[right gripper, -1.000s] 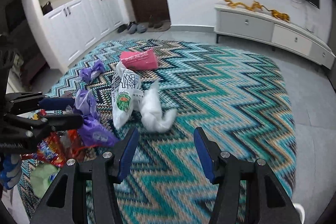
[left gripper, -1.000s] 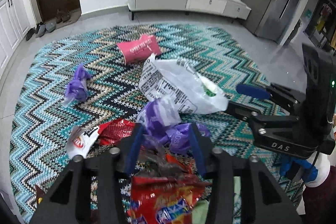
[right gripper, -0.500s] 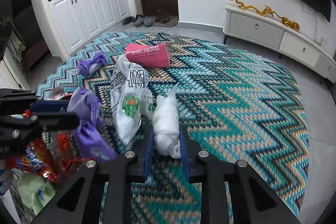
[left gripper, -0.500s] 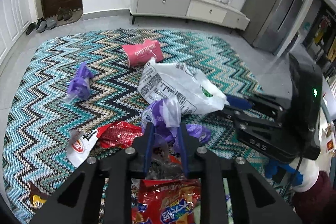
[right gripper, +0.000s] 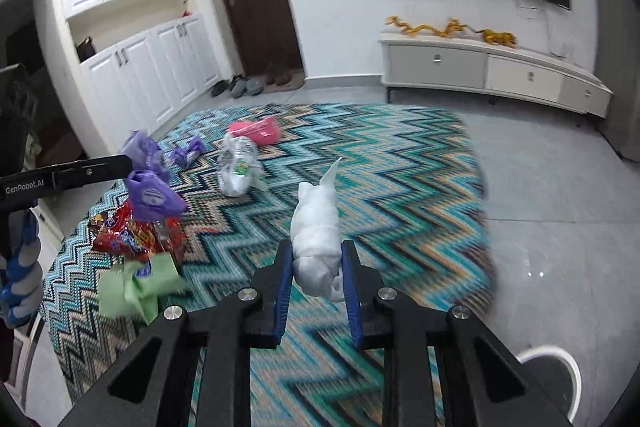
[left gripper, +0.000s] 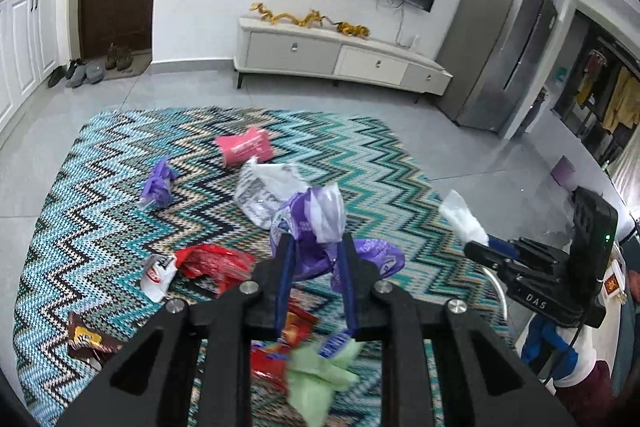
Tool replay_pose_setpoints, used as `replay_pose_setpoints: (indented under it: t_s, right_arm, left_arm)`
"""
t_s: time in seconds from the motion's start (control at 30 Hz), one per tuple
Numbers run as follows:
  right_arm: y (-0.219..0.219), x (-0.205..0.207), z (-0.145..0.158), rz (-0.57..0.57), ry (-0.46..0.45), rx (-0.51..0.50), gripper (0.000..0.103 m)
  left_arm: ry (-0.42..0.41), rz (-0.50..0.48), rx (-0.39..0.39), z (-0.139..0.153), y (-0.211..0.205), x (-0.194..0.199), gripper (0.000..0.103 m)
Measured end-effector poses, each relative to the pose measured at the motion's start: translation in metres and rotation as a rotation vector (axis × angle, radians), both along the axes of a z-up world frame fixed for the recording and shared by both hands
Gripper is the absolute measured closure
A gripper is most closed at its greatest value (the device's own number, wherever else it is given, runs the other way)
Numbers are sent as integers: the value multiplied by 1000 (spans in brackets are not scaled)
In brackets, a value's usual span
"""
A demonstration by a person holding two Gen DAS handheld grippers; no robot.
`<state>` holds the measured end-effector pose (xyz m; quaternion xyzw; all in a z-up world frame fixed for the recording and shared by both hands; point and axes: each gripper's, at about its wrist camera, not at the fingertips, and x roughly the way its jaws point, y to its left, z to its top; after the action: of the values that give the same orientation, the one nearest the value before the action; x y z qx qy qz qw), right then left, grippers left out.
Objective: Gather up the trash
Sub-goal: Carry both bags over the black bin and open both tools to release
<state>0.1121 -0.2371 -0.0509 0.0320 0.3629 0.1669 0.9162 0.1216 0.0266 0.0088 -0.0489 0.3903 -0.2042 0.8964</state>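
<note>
1. Between the blue pads of the left gripper [left gripper: 314, 247], in the left wrist view, a crinkled purple plastic bag [left gripper: 316, 223] is pinched, its thin film bunched and held above the zigzag woven rug [left gripper: 96, 195].
2. Around it lie a glossy red snack wrapper [left gripper: 212, 263], a pale green crumpled bag [left gripper: 320, 375], a printed white bag [left gripper: 264, 191], a pink pouch [left gripper: 244, 149] and a small purple wad [left gripper: 158, 183].
3. From the right wrist view, the right gripper [right gripper: 316, 259] is clamped on a soft, lumpy white plastic wad [right gripper: 316, 231], clear of the rug.
4. To its left, the left gripper's arm and purple bag hang over the red and green wrappers; a white-rimmed bin [right gripper: 560, 371] shows at lower right.
</note>
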Motion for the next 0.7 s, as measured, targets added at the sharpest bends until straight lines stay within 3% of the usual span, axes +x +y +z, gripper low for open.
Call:
replay_pose_setpoints:
  t_s: [0.3, 0.7]
  right_arm:
    - [-102, -65, -3, -229, 9, 47, 81]
    - [-208, -117, -54, -459, 104, 112, 81]
  left_arm:
    - [-6, -136, -33, 11, -65, -28, 83]
    - [47, -372, -5, -8, -220, -43, 83]
